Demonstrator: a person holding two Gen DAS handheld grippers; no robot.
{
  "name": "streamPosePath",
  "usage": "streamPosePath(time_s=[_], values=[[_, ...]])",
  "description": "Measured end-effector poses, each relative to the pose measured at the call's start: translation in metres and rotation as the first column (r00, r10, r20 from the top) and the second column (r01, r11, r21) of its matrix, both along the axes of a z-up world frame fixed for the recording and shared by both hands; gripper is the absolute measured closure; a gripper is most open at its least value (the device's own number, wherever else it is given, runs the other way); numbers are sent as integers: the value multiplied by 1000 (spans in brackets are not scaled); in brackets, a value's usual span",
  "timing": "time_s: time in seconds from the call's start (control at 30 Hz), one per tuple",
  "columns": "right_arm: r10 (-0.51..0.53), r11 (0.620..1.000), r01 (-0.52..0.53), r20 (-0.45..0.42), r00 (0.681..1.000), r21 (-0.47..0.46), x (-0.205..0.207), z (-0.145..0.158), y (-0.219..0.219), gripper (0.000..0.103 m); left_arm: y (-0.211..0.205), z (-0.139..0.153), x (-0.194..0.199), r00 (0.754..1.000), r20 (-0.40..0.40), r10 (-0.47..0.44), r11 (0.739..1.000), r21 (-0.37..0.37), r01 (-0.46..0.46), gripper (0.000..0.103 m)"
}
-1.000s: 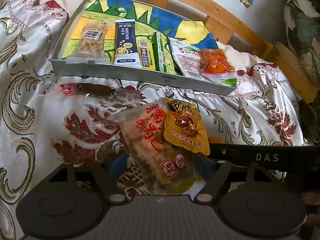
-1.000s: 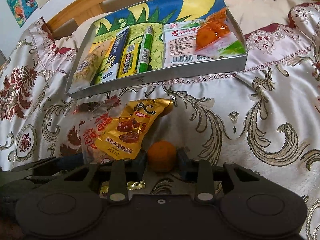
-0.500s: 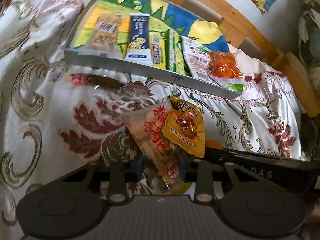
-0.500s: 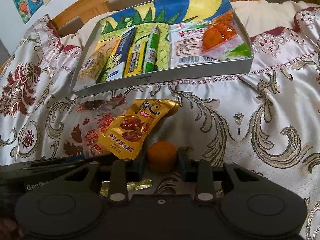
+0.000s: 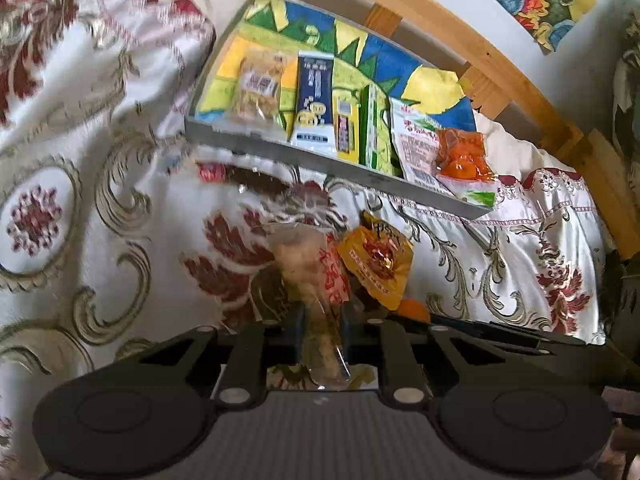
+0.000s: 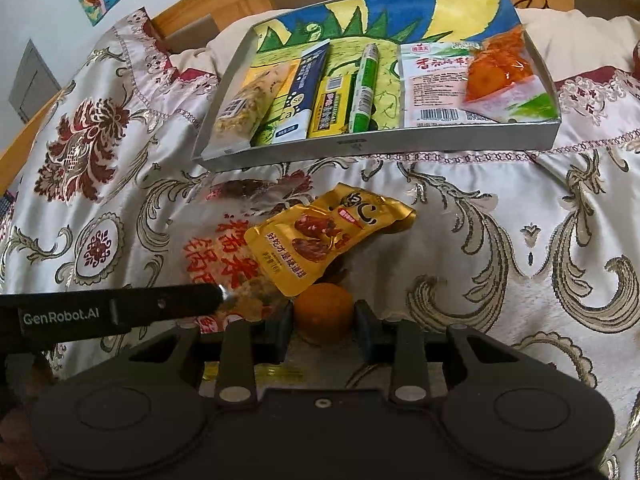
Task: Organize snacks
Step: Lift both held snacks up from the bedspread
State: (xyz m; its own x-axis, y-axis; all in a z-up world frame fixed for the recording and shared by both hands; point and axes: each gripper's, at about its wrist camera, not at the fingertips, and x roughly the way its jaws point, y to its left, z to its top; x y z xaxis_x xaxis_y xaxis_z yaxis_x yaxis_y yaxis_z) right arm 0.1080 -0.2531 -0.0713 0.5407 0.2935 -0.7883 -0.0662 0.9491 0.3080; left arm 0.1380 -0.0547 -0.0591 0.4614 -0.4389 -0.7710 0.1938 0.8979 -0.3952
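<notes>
the left gripper (image 5: 323, 326) is clamped on a clear rice-cracker packet (image 5: 316, 280), which is pinched between its jaws. a small orange fruit (image 6: 324, 308) is gripped by the right gripper (image 6: 323, 330). a golden snack pouch (image 6: 320, 244) is seen lying over the cracker packet, just beyond the fruit. further beyond the fruit, a grey tray (image 6: 360, 146) filled with snacks is set on the bedspread (image 6: 520, 220).

Cream bedspread (image 6: 500, 240) with maroon flowers; gold packet (image 6: 320, 240); seemingly orange fruit (image 6: 324, 312).
</notes>
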Motion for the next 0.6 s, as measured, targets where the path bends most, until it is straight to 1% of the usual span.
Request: streamPosePath(time_s=[0.13,0.2,0.27,0.43,0.5,0.6], values=[[-1,1000,1,13,1000,-5,0,2,-1,68,-6,-1,0,1000,21,-22,1000,24,21,84],[0,1000,0,12,1000,-8,1,2,0,68,-6,-4,2,1000,20,-18,1000,18,18,84],[2,1000,-2,8,1000,-10,1,1,0,68,-5,-7,6,1000,13,-10,1000,-14,10,82],[-2,1000,2,0,1000,-19,1,-2,-1,68,-1,-19,16,999,-41,2,990,-144,-8,78],[-6,1000,6,1,1000,-23,1,-2,-1,68,-2,-25,19,999,-55,3,988,-154,-11,77],[-12,1000,12,0,1000,-21,1,-2,-2,68,-6,-29,20,999,-54,1,991,-135,-8,77]])
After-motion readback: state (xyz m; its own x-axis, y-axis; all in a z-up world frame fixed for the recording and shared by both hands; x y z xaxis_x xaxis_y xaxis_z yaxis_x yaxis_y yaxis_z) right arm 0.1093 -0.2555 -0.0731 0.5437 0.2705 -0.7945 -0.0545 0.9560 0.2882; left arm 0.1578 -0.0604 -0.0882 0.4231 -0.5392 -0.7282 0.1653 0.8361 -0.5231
